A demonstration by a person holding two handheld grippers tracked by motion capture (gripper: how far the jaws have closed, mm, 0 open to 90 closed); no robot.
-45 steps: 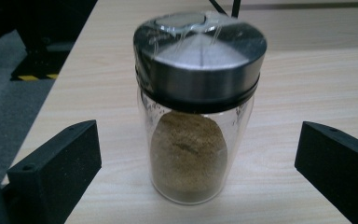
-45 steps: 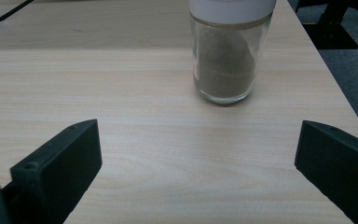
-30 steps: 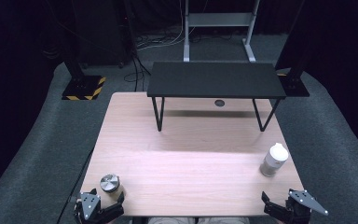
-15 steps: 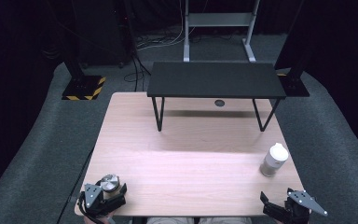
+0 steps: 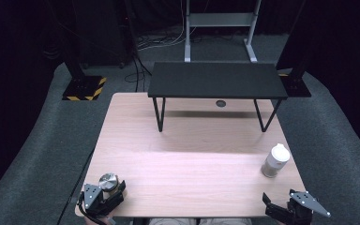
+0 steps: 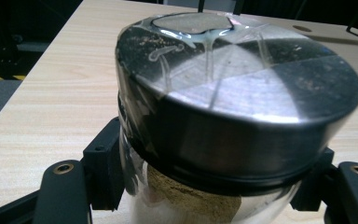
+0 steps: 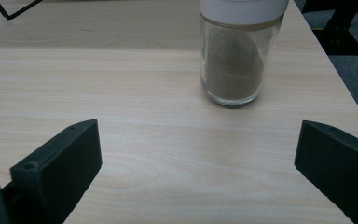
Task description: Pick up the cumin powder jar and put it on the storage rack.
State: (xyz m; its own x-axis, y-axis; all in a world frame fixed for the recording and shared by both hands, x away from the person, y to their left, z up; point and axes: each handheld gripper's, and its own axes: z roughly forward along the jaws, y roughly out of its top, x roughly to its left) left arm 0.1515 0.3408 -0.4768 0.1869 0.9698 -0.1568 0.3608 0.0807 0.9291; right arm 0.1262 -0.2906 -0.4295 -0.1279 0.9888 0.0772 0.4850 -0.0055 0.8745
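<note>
The left gripper [image 5: 107, 193] has just closed its jaws on the steel-lidded jar [image 6: 233, 121] at the table's [image 5: 192, 154] near-left corner; gripping just under the lid, it may tilt when lifted; the right gripper [image 7: 196, 168] gapes empty, facing the white-capped jar [image 7: 237, 51]

No readable text, label, brand or number on any item. The only marking is the yellow-and-black hazard striping on the stand base [image 5: 82, 88] at the left of the high view's upper half, seen again at the left edge of the left gripper view; it carries no words. The metal-lidded jar [image 6: 223, 116] and white-lidded jar [image 7: 237, 51] bear no lettering.
</note>
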